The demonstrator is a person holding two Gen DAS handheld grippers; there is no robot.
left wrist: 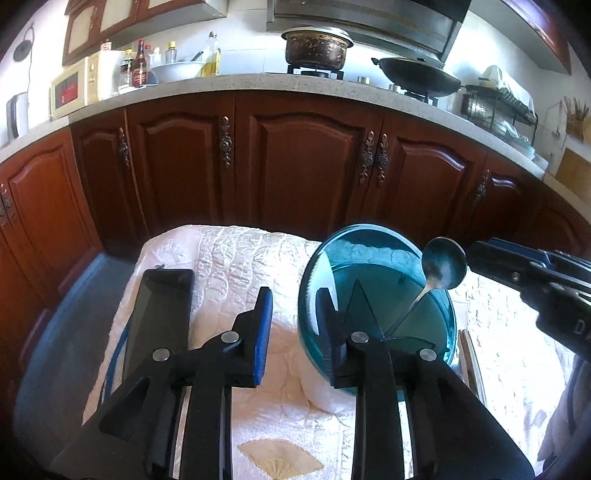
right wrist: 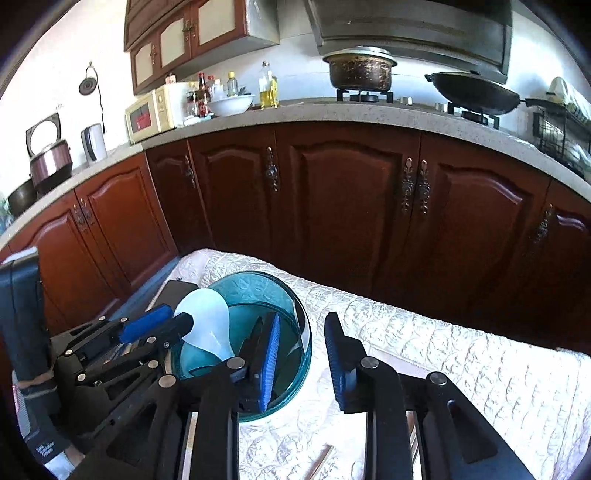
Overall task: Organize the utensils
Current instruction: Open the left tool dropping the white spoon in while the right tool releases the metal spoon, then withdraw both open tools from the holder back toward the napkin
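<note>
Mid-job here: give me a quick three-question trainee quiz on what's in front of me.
1. True or false: the spoon lies flat on the white cloth.
2. What lies on the cloth beside the teal bowl? A) a flat black device B) a fork C) a cup
3. Fill in: the fingers of the left gripper and right gripper are ____.
Key: 1 false, it stands propped in the bowl; 2 A; 3 open.

Dark red wooden cabinets [right wrist: 347, 206] run under a pale speckled counter [right wrist: 332, 110]. Above the counter: white wall [left wrist: 251, 44], steel hood [right wrist: 406, 26], upper cupboards [right wrist: 184, 33].
</note>
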